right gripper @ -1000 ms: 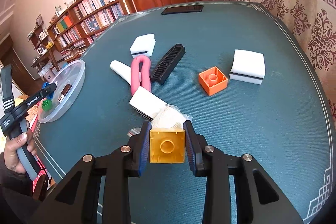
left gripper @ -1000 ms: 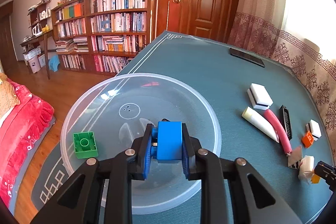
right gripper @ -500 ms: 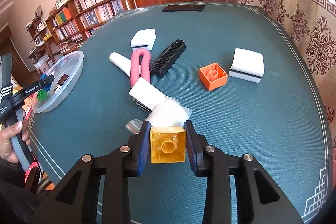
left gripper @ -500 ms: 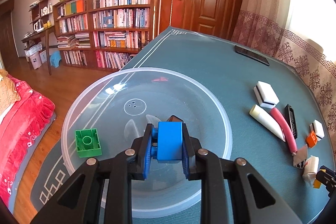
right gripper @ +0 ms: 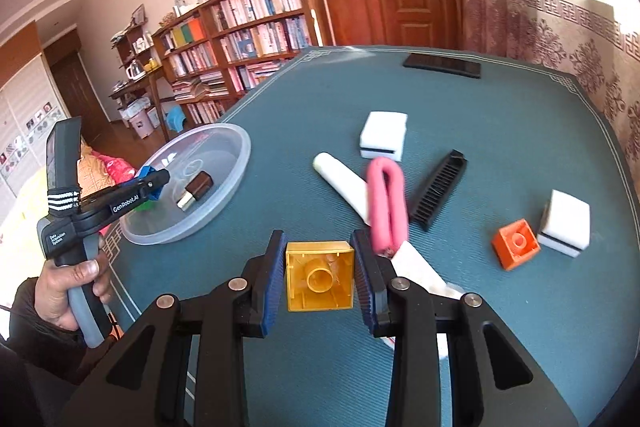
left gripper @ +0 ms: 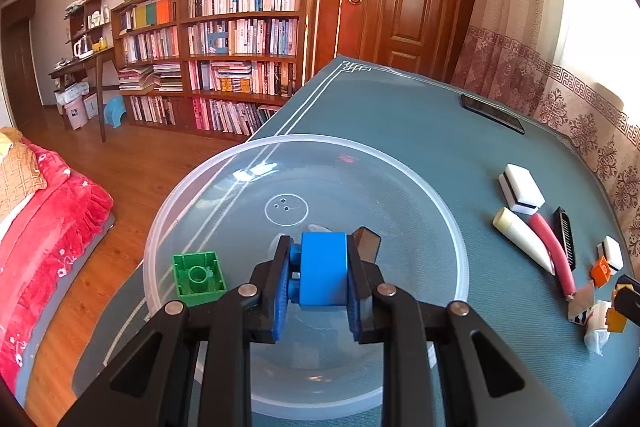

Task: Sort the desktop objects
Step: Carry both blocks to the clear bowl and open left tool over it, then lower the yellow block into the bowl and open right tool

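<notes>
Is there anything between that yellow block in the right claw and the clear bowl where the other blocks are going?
Nothing on the table blocks it: bare cloth lies between the yellow block and the clear bowl. Only the left gripper, holding a blue block, hangs over the bowl.

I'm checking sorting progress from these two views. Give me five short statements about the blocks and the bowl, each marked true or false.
1. The left gripper is shut on a blue block. True.
2. The green block lies on the table outside the bowl. False: it lies inside the clear bowl.
3. The right gripper holds a yellow block. True.
4. The orange block is already in the bowl. False: it sits on the table beside a white sponge.
5. The bowl holds only blocks. False: a small brown thing also lies in it.
</notes>
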Demonstrator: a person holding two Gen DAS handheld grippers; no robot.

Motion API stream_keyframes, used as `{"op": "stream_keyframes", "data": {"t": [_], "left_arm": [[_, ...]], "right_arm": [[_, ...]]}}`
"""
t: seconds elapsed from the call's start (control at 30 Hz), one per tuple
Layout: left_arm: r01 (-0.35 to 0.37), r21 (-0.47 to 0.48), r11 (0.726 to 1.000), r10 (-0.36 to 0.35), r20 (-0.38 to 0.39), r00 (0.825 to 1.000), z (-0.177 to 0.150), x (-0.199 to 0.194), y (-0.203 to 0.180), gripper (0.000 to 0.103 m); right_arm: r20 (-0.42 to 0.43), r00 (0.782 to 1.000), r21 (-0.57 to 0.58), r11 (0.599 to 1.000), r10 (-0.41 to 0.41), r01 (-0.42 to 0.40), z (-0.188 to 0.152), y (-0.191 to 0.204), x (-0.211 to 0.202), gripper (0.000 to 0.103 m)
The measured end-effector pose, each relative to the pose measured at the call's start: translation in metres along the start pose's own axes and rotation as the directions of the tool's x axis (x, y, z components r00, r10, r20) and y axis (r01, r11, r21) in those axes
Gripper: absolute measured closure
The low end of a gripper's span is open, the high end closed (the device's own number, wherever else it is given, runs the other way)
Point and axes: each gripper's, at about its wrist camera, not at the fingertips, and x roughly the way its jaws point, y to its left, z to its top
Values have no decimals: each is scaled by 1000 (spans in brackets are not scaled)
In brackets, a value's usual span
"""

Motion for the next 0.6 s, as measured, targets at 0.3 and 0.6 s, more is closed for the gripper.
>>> {"op": "stream_keyframes", "data": {"t": [0.3, 0.6], "left_arm": [[7, 12, 1000, -7, 20, 1000, 4, -5, 14, 22], [-34, 41, 999, 33, 13, 999, 6, -5, 30, 18]], "right_arm": [[-19, 992, -51, 991, 126, -127, 34, 51, 42, 68], [-46, 978, -72, 976, 202, -205, 60, 89, 80, 68]]}}
